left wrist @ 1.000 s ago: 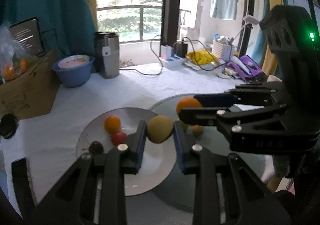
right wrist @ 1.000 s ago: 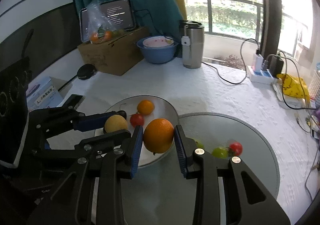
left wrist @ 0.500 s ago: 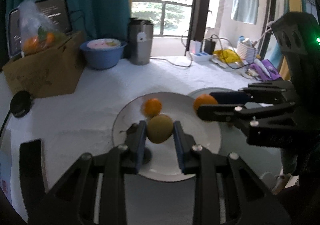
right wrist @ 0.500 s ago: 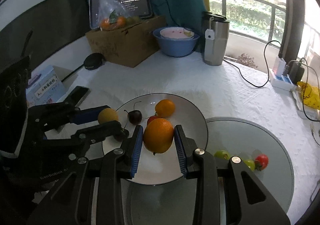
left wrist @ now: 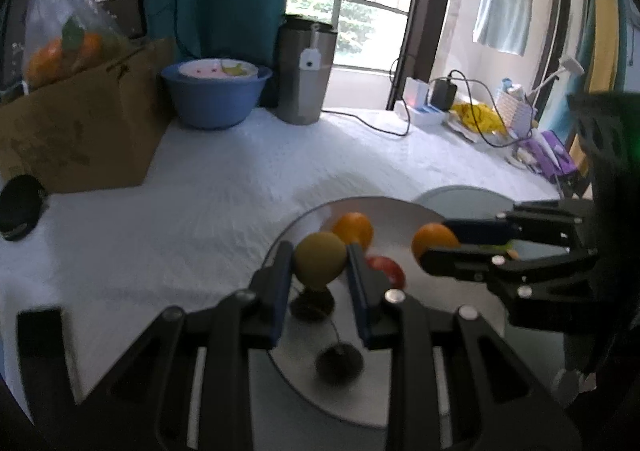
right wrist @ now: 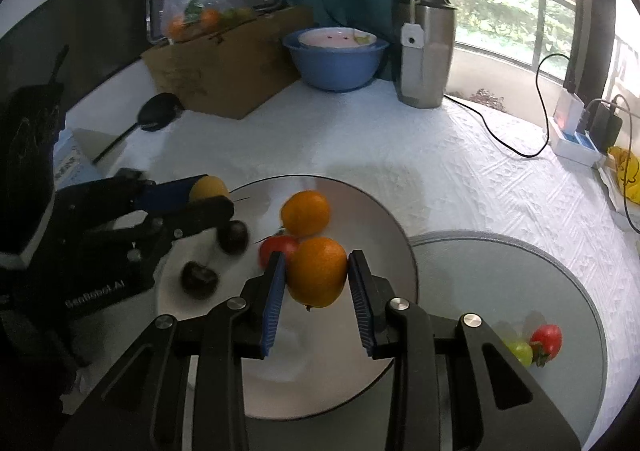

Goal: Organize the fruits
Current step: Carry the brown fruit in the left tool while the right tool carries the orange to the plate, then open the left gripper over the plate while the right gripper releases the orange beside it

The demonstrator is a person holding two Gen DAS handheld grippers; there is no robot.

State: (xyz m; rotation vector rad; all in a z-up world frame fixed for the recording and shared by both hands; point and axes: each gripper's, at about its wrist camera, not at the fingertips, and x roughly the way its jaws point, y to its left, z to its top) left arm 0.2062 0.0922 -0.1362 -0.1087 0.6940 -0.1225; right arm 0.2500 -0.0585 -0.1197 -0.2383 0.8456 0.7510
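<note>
My left gripper [left wrist: 318, 271] is shut on a yellow round fruit [left wrist: 320, 259], held just above the left part of the white plate [left wrist: 424, 335]. The right gripper [right wrist: 316, 273] is shut on an orange [right wrist: 317, 271] over the same plate's [right wrist: 328, 355] middle. On the plate lie a smaller orange [right wrist: 305, 212], a red tomato [right wrist: 277, 249] and two dark cherries [right wrist: 199, 279]. From the right wrist view the left gripper [right wrist: 206, 199] shows at the plate's left rim; the right gripper [left wrist: 436, 247] shows in the left wrist view.
A glass turntable [right wrist: 560, 291] to the right carries a green grape [right wrist: 520, 351] and a red tomato [right wrist: 546, 341]. Behind stand a blue bowl [right wrist: 336, 63], a steel tumbler [right wrist: 426, 55], a cardboard box [right wrist: 224, 67] with bagged fruit, cables and a power strip [right wrist: 572, 139].
Both grippers have carried their fruit leftward off the glass turntable and down over the white plate. The plate's fruits now lie close under the fingers.
</note>
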